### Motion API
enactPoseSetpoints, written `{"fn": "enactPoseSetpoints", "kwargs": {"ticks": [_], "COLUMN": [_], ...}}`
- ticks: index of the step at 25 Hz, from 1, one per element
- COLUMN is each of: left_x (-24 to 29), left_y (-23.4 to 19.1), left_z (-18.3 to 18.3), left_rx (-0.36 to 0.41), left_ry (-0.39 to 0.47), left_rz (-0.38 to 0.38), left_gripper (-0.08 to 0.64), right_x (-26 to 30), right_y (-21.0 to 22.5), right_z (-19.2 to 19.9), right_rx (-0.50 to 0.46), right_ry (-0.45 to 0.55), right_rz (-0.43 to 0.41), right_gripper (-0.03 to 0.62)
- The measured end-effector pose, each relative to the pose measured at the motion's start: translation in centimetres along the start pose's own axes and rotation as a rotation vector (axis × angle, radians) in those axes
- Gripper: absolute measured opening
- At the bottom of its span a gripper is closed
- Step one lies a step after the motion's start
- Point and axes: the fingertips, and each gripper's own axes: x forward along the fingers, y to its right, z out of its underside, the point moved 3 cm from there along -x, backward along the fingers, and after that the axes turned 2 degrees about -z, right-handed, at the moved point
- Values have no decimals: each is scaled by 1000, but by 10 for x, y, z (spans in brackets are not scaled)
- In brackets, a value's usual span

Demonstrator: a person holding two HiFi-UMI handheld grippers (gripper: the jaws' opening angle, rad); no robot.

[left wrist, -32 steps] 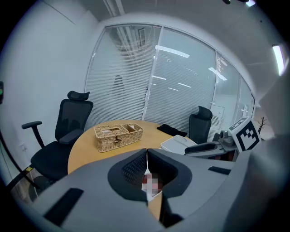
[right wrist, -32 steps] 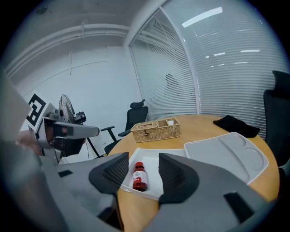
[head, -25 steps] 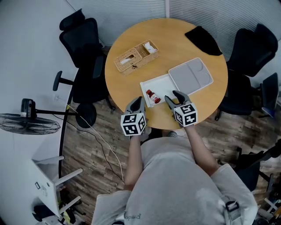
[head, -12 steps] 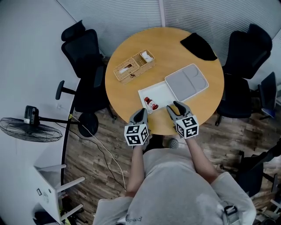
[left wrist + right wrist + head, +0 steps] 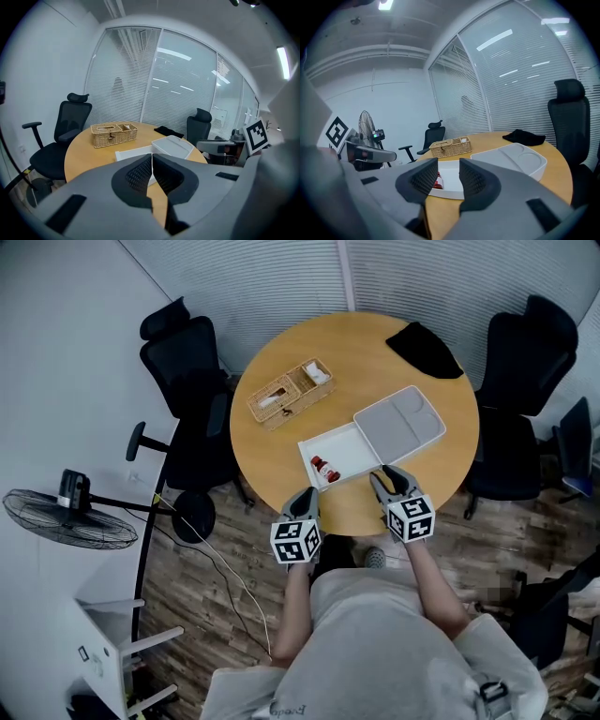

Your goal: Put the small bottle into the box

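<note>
The small bottle [image 5: 324,468], red with a dark cap, lies inside the open white box [image 5: 345,448] near the table's front edge. It also shows in the right gripper view as the bottle [image 5: 437,181] in the box [image 5: 452,182], beyond the jaws. My left gripper [image 5: 302,505] hangs at the table's near rim, left of the box, with its jaws touching and nothing in them [image 5: 151,161]. To the right of the box, my right gripper [image 5: 389,480] has its jaws apart and closing, with nothing between them [image 5: 443,176].
The box's grey lid [image 5: 400,426] lies against its right side. A wicker basket [image 5: 290,392] stands at the back left of the round wooden table [image 5: 281,446], a black cloth [image 5: 424,350] at the back right. Black office chairs [image 5: 187,381] ring the table; a fan [image 5: 70,521] stands on the floor.
Both grippers have drawn back from the box toward the person, to the table's near rim. The right jaws have narrowed. The bottle stays in the box.
</note>
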Motion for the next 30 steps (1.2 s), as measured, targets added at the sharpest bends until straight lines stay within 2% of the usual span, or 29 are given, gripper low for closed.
{"fn": "enactPoseSetpoints", "kwargs": {"ticks": [12,30], "left_x": [-10,-20], "left_y": [-5,-6], "left_z": [1,20], "left_rx": [-7,-33], "left_ry": [6,6], "left_rz": [-17,-23], "left_gripper": [29,29], "right_x": [-6,-12], "right_y": [-6,-11], "right_z": [3,10], "right_rx": [12,-7], "right_ry": [4,-20], "right_rz": [-4,4], "right_gripper": [23,18]}}
